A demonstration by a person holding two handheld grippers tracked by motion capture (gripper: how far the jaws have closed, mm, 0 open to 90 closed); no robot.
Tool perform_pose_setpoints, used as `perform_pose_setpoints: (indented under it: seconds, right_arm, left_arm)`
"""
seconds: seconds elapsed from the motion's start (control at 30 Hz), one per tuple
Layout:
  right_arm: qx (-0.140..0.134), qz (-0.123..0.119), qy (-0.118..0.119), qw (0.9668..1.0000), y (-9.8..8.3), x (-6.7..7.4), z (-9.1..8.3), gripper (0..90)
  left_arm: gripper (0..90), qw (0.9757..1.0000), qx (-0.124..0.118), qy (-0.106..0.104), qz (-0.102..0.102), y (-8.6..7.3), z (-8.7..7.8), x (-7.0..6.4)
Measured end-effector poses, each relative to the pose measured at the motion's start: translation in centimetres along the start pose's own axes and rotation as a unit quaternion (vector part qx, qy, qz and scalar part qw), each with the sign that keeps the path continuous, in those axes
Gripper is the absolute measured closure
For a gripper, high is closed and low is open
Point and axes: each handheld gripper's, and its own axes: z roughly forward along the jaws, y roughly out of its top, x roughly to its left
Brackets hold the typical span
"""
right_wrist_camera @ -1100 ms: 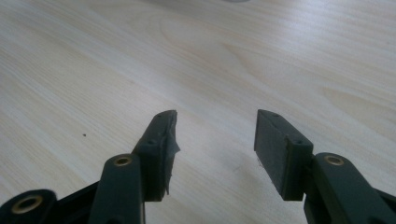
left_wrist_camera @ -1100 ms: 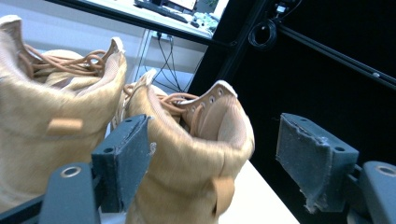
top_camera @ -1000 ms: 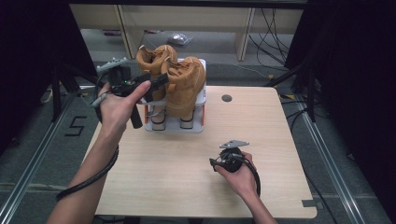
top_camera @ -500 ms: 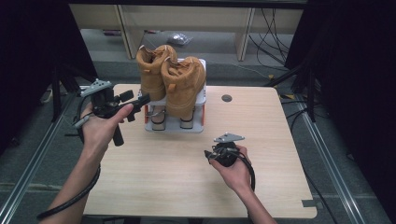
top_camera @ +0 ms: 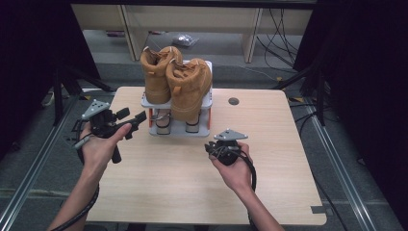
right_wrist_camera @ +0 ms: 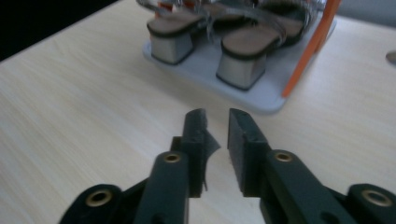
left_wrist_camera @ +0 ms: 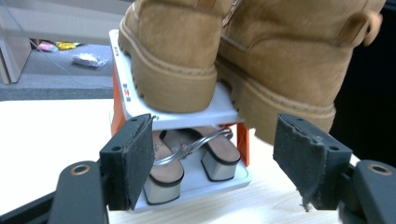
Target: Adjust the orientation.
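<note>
1. Nearest us on the table [top_camera: 192, 192], our right gripper [top_camera: 222, 150] sits in front of the shoe rack [top_camera: 179, 129]. Its jaws have just been closing; a narrow gap is left, nothing between the pads, so it's released and holding nothing.
2. Compared with a second ago, our left gripper [top_camera: 137, 119] has come off the boots [top_camera: 188, 86], dropped and pulled back to the left. It now sits beside the rack's left edge, jaws wide, empty.
3. From the left gripper view, we're aimed at the lower shelf: the heeled sandals [left_wrist_camera: 187, 156] sit framed between the open pads, not touched.
4. Boots are both upright on the rack's top shelf, side by side, untouched by either gripper.
5. Our read: boot placement looks done, both claws disengaged. Next is likely the sandals or a retreat; can't tell which.
</note>
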Motion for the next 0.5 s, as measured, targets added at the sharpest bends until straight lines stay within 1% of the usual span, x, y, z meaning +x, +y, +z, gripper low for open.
perform_pose_setpoints:
  seconds: [0.03,0.07,0.1,0.13,0.17,0.2,0.23,0.27,0.33,0.37,0.4,0.43,0.47,0.5]
  right_arm:
    - [-0.007,0.007,0.001,1.0,0.4,0.3,-0.1,83.4]
    - [-0.021,-0.006,0.002,0.9998,0.8,0.3,0.0,85.5]
    - [-0.025,-0.004,0.001,0.9997,1.4,0.6,-0.2,87.9]
    - [-0.035,-0.004,0.002,0.9994,1.7,0.8,-0.1,89.3]
    - [-0.044,-0.018,0.004,0.9989,2.2,0.8,-0.1,90.0]
    - [-0.05,-0.015,0.01,0.9986,2.7,1.1,-0.1,90.0]
    - [-0.062,-0.021,0.009,0.9978,3.2,1.3,-0.1,90.0]
    - [-0.069,-0.021,0.016,0.9972,3.8,1.6,-0.1,90.0]
    - [-0.081,-0.026,0.023,0.9961,4.8,2.0,0.0,90.0]
    - [-0.083,-0.031,0.026,0.9958,5.3,2.2,0.1,90.0]
    - [-0.081,-0.031,0.026,0.9959,5.7,2.3,0.2,90.0]
    - [-0.085,-0.034,0.024,0.9955,6.0,2.4,0.4,90.0]
    - [-0.087,-0.04,0.029,0.995,6.3,2.5,0.7,90.0]
    - [-0.082,-0.03,0.034,0.9956,6.5,2.7,0.7,90.0]
  left_arm:
    - [29.6,1.0,0.0,0.001,0.001,-0.2,0.0,0.1]
    - [30.3,1.0,-0.001,0.002,0.001,-0.3,0.0,0.1]
    - [30.6,1.0,0.0,0.001,0.001,-0.4,0.0,0.2]
    - [30.9,1.0,-0.001,0.001,0.002,-0.5,0.1,0.2]
    - [31.7,1.0,-0.002,0.001,0.003,-0.6,0.1,0.1]
    - [32.0,1.0,-0.001,0.001,0.005,-0.7,0.2,0.1]
    - [32.0,1.0,0.001,0.0,0.005,-0.8,0.3,0.1]
    - [32.1,1.0,0.002,-0.001,0.006,-0.8,0.4,0.1]
    - [32.0,1.0,0.005,-0.002,0.007,-1.0,0.5,0.0]
    - [32.0,1.0,0.004,-0.002,0.007,-1.0,0.6,0.0]
    - [32.0,1.0,0.004,-0.002,0.007,-1.1,0.6,0.0]
    - [31.9,1.0,0.004,-0.001,0.007,-1.1,0.7,0.0]
    - [31.7,1.0,0.005,0.0,0.007,-1.2,0.8,0.0]
    - [31.6,1.0,0.006,0.0,0.007,-1.3,0.8,0.0]
